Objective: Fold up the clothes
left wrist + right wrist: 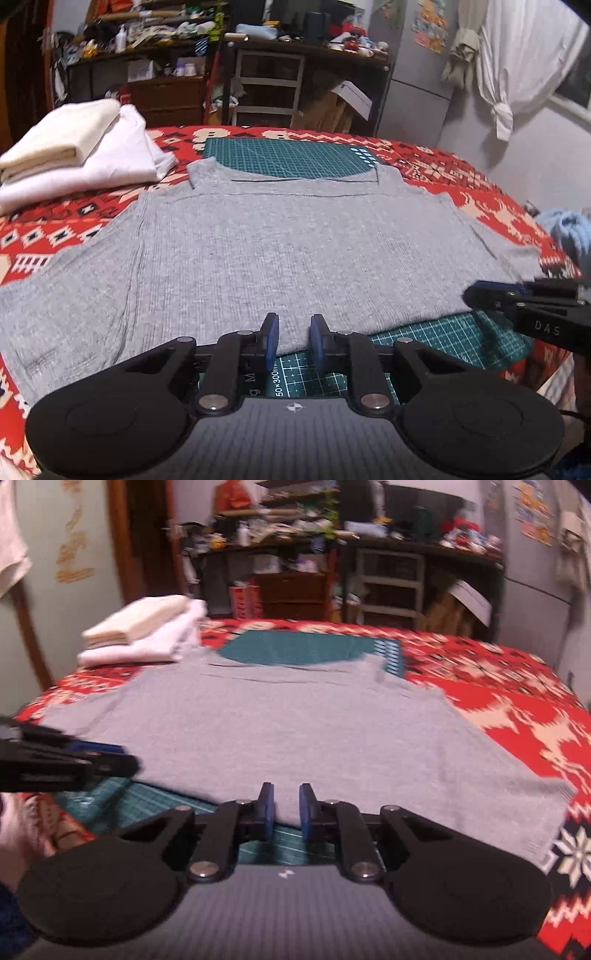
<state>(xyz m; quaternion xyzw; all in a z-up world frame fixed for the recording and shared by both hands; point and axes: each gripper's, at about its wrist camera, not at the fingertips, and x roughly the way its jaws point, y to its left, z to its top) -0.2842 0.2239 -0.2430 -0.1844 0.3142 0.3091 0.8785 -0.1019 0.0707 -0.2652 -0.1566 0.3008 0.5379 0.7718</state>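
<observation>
A grey ribbed shirt (288, 240) lies spread flat on the bed, neckline at the far side, hem toward me. My left gripper (293, 321) sits at the near hem, left of its middle, its blue pads drawn close with the hem's fabric pinched between them. My right gripper (287, 794) holds the same hem further right, pads narrow with grey cloth (288, 720) between them. Each gripper shows in the other's view: the right gripper (476, 295) at the right edge, the left gripper (129, 760) at the left edge.
A green cutting mat (288, 158) lies under the shirt on a red patterned blanket (461, 177). A stack of folded white and cream clothes (74, 155) sits at the far left. A light blue cloth (569, 229) is at the right edge. Cluttered shelves stand behind the bed.
</observation>
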